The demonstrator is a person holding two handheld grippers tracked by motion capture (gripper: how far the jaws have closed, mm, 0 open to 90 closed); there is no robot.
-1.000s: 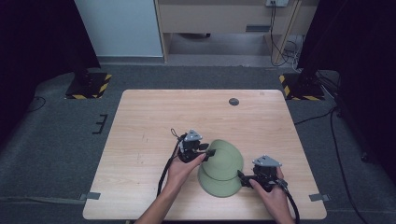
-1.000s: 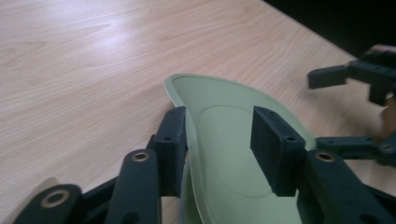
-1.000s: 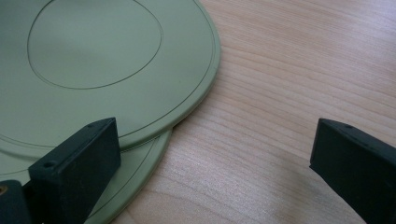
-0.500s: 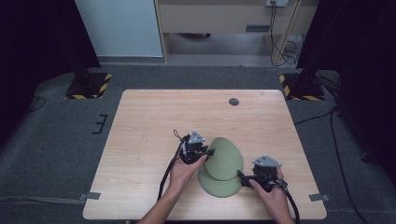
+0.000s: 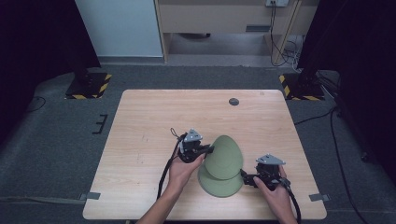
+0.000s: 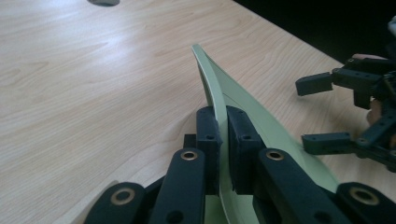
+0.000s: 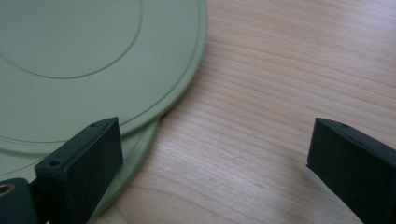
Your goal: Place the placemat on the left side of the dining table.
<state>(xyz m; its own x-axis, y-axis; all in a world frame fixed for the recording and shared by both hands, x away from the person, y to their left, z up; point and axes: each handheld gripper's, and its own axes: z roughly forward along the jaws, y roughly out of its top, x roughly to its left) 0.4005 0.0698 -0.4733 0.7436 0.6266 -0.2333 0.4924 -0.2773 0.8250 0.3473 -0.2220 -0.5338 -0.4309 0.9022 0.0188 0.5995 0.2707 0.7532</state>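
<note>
Two green plates: upper plate (image 5: 224,157) tilted, raised edge pointing away; lower plate (image 5: 218,183) flat.
Left gripper (image 6: 223,140) just closed, pinching upper rim; right gripper (image 7: 210,168) spread wide beside lower.

Nothing readable anywhere here, no text, labels, brands or numbers on anything in these shots, as far as I can see.

My high view looks forward and down over the whole table (image 5: 140,121). My two gripper views sit close above its surface, looking along their jaws; all three share the green plates (image 5: 224,161).
</note>
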